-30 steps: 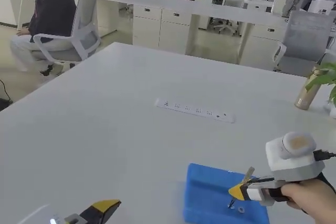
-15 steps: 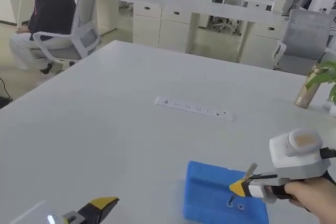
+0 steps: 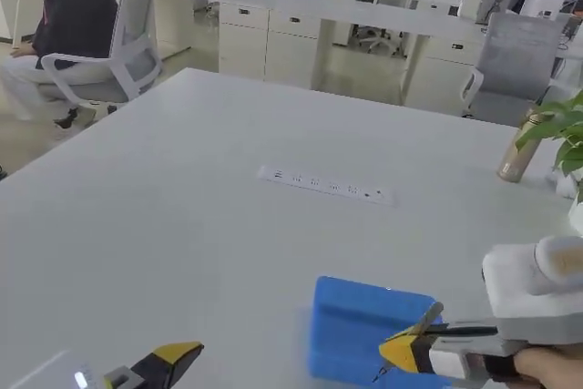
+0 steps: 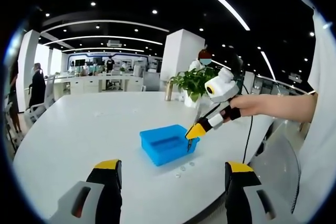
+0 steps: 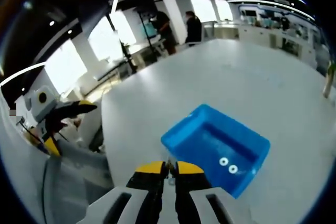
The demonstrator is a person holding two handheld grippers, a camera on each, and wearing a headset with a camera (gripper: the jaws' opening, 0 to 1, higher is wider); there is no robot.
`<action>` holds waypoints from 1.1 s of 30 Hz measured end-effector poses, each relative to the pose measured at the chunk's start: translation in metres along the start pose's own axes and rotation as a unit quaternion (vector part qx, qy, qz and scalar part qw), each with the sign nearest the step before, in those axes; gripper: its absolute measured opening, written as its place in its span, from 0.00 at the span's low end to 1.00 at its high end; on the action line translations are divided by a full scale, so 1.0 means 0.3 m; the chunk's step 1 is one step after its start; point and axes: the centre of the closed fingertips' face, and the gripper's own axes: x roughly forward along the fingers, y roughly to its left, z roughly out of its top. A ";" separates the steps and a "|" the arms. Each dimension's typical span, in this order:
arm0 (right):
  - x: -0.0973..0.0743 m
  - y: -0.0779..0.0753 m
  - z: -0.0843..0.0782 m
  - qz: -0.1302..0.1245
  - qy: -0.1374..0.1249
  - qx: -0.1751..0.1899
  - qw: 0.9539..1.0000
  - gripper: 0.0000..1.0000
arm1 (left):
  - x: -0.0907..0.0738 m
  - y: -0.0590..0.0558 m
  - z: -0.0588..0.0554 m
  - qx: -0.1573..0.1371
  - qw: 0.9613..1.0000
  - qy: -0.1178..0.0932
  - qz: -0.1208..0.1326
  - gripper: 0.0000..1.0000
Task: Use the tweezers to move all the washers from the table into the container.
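Note:
A blue container (image 3: 364, 321) sits near the table's front edge, with two washers (image 5: 228, 165) lying inside it. My right gripper (image 3: 393, 354) hovers over its near right corner, shut on the tweezers (image 3: 429, 313), whose thin tips (image 4: 188, 145) point down at the container's (image 4: 167, 143) rim. A few small washers (image 4: 184, 167) lie on the table just in front of the container. My left gripper (image 4: 173, 174) hangs low at the left, jaws wide apart and holding nothing; its yellow tip (image 3: 173, 354) shows at the bottom left of the head view.
A white power strip (image 3: 323, 186) lies mid-table. A metal bottle (image 3: 514, 156) and a potted plant (image 3: 560, 134) stand at the right edge. A person (image 3: 68, 6) sits on an office chair at the far left, beyond the table.
The head camera has shifted a little. My right gripper has drawn back toward me over the container with the tweezers still in it. The left gripper has hardly moved.

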 end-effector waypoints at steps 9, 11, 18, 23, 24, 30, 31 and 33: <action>0.027 -0.045 -0.127 -0.027 0.019 0.035 0.999 0.04 | 0.001 -0.007 -0.006 0.004 1.000 0.005 -0.004 0.81; 0.030 -0.049 -0.137 -0.030 0.022 0.036 0.999 0.04 | 0.000 -0.006 -0.006 0.004 1.000 0.005 -0.004 0.81; 0.044 -0.056 -0.151 -0.039 0.025 0.031 0.998 0.04 | -0.002 -0.006 -0.007 0.005 1.000 0.006 -0.003 0.81; 0.046 -0.073 -0.147 -0.041 0.025 0.029 0.998 0.04 | -0.005 -0.007 -0.007 0.004 1.000 0.006 -0.002 0.81; 0.048 -0.073 -0.148 -0.039 0.025 0.030 0.998 0.04 | -0.005 -0.007 -0.009 0.004 1.000 0.007 -0.002 0.81; 0.049 -0.071 -0.153 -0.040 0.034 0.021 0.998 0.04 | -0.007 -0.003 -0.009 0.005 1.000 0.007 -0.001 0.81; 0.048 -0.065 -0.154 -0.038 0.036 0.020 0.998 0.04 | -0.007 -0.003 -0.008 0.005 1.000 0.007 0.000 0.81; 0.048 -0.054 -0.153 -0.036 0.037 0.016 0.999 0.04 | -0.006 -0.003 -0.009 0.004 1.000 0.007 -0.001 0.81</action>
